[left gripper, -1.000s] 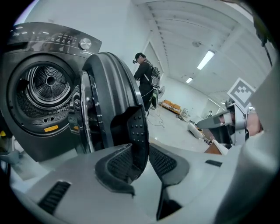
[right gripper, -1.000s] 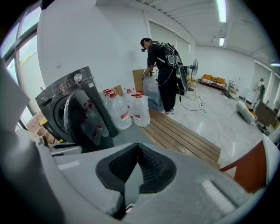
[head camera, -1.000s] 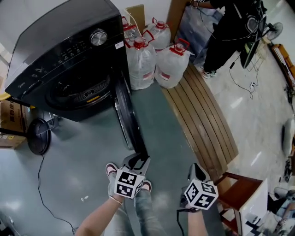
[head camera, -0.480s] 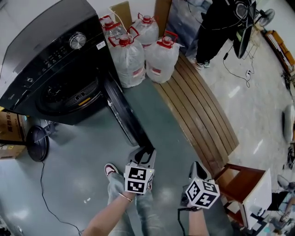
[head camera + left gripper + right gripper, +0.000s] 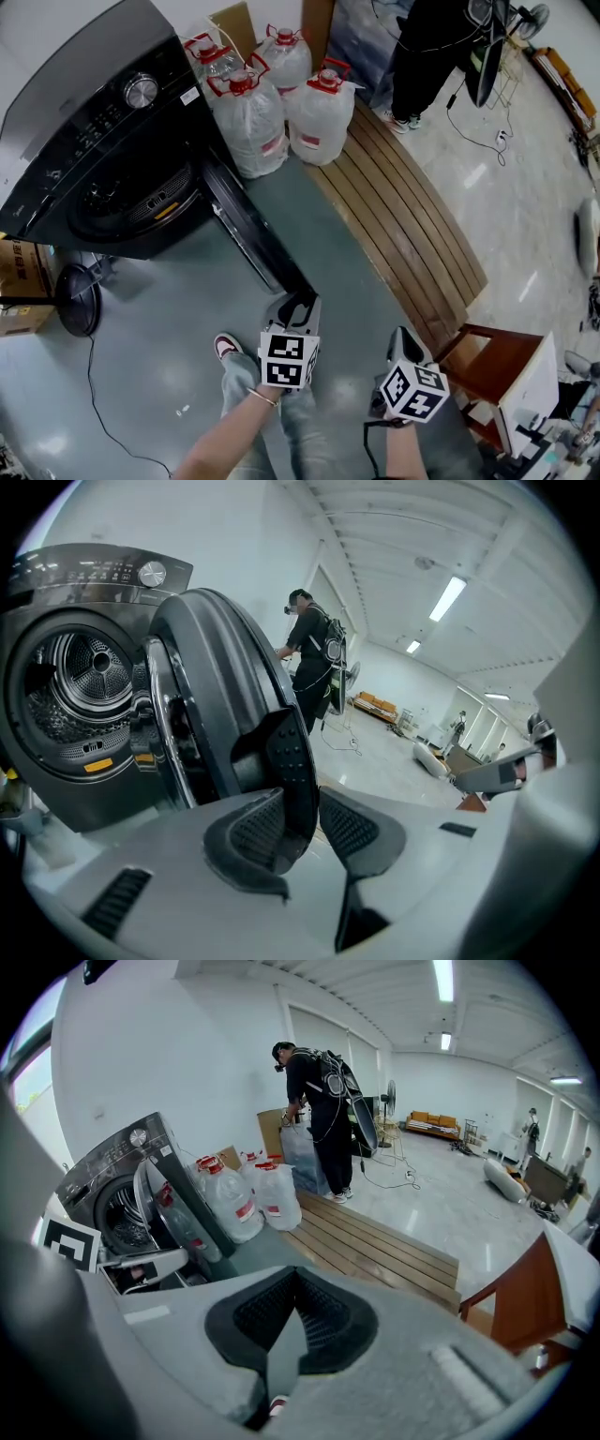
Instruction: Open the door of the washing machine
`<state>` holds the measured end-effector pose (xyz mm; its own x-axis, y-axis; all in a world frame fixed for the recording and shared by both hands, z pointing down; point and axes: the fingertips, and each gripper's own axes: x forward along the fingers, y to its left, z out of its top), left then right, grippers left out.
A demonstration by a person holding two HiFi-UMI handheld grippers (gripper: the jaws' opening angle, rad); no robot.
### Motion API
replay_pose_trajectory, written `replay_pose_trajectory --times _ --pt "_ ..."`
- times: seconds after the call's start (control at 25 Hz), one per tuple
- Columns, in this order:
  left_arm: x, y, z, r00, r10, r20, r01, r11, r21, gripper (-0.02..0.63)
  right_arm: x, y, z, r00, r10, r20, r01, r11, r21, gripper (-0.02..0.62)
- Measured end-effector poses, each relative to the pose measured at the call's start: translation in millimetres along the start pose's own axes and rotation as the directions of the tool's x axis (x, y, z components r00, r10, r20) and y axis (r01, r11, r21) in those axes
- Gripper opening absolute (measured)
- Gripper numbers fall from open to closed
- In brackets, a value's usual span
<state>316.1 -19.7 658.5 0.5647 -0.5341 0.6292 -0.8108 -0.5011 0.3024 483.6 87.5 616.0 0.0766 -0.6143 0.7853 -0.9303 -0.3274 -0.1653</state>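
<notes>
- The washer (image 5: 94, 122) is glossy black with a round drum; its round door (image 5: 216, 696) stands wide open.
- Clear, red-capped bottles (image 5: 248, 117) stand just beside it, near a slatted wooden platform (image 5: 403, 216).
- The left gripper (image 5: 298, 801) points downward, its fingers clamped on the door's dotted rim.
- The right gripper (image 5: 295, 1277) is near, fingers together, empty.

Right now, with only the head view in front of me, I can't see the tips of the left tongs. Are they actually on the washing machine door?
Observer: Yes. The left gripper view shows the left tongs clamped on the edge of the door, one pad on each side.
Operator: And the right tongs?
Observer: In the right gripper view the right tongs have their tips together, with nothing between them.
</notes>
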Motion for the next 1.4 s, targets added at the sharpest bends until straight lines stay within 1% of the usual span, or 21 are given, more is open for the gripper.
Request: replay_pose_trajectory --times 0.24,0.48,0.68,0.88,1.08,1.2,1.4 --pt "0.0 -1.2 -1.2 1.0 -0.012 -0.012 0.013 1.0 0.025 0.114 -0.2 3.8 4.0 1.0 0.008 0.006 -0.008 1.0 0.001 0.005" --pt "-1.5 -2.4 3.1 1.0 -0.01 -0.006 0.01 0.999 0.047 0.115 -3.9 11.7 8.0 1.0 0.014 0.01 -0.014 1.0 -0.013 0.006" --pt "-7.7 -6.4 3.4 0.999 -0.03 -0.017 0.031 0.999 0.043 0.115 -4.7 21.3 11.0 0.999 0.027 0.017 -0.026 0.999 -0.029 0.005" --pt "-23.7 -7.4 7.0 0.999 -0.044 -0.009 0.044 0.999 0.023 0.115 -1.1 42.7 12.5 0.998 0.063 0.019 -0.062 0.997 -0.052 0.006" --pt "-62.0 9.9 21.4 1.0 -0.006 0.025 0.006 1.0 -0.012 0.115 -3.6 73.0 13.8 0.994 0.109 0.011 -0.108 0.992 -0.064 0.006" --pt "-93.2 26.1 36.4 0.998 0.031 0.048 -0.031 0.999 -0.011 0.11 -12.1 97.5 22.6 0.99 0.144 0.01 -0.142 0.986 -0.089 0.005" --pt "-149.4 47.0 73.0 0.989 0.103 0.102 -0.106 0.994 0.018 0.103 -29.3 143.9 48.0 0.981 0.19 0.042 -0.178 0.962 -0.209 0.006"
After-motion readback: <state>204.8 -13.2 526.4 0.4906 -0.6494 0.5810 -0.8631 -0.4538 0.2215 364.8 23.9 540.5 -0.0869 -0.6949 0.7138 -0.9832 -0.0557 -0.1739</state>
